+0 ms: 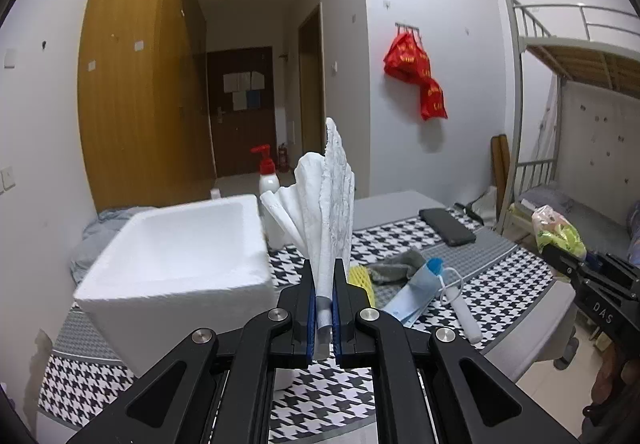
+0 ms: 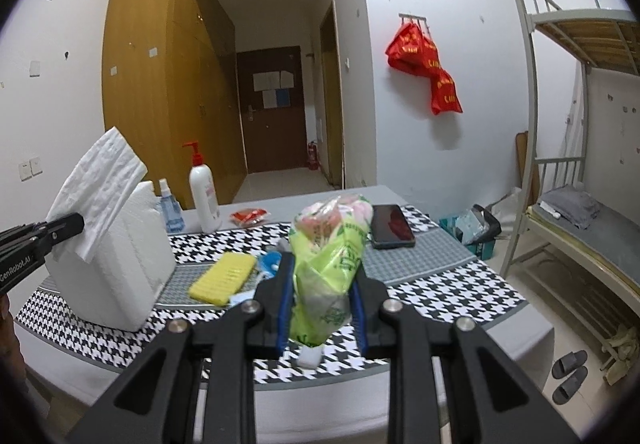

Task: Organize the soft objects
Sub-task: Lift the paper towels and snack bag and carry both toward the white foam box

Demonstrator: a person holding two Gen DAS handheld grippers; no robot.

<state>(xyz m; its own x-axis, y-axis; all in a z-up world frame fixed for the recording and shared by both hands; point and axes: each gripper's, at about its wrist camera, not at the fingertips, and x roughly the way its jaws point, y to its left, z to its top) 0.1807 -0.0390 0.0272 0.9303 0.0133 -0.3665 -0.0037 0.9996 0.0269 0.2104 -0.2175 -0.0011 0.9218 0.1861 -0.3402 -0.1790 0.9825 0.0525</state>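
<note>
My left gripper [image 1: 323,276] is shut on a folded white cloth [image 1: 326,200], which fans upward from the jaws above the table. From the right wrist view the same white cloth [image 2: 100,200] hangs off the left gripper [image 2: 78,223] beside the white foam box [image 2: 116,264]. My right gripper [image 2: 324,264] is shut on a green plastic bag [image 2: 330,244] with pink and white contents, held above the table; in the left wrist view that bag [image 1: 558,230] shows at the right edge. The white foam box [image 1: 180,252] stands open-topped to the left.
On the houndstooth tablecloth [image 2: 440,288] lie a yellow sponge [image 2: 224,276], a blue face mask [image 1: 412,292], a grey cloth [image 1: 394,266], a white tube [image 1: 466,318] and a black phone [image 2: 392,226]. A pump bottle [image 2: 204,196], a spray bottle [image 2: 170,210] and a red packet [image 2: 248,215] stand behind. A bunk bed [image 2: 580,204] is at right.
</note>
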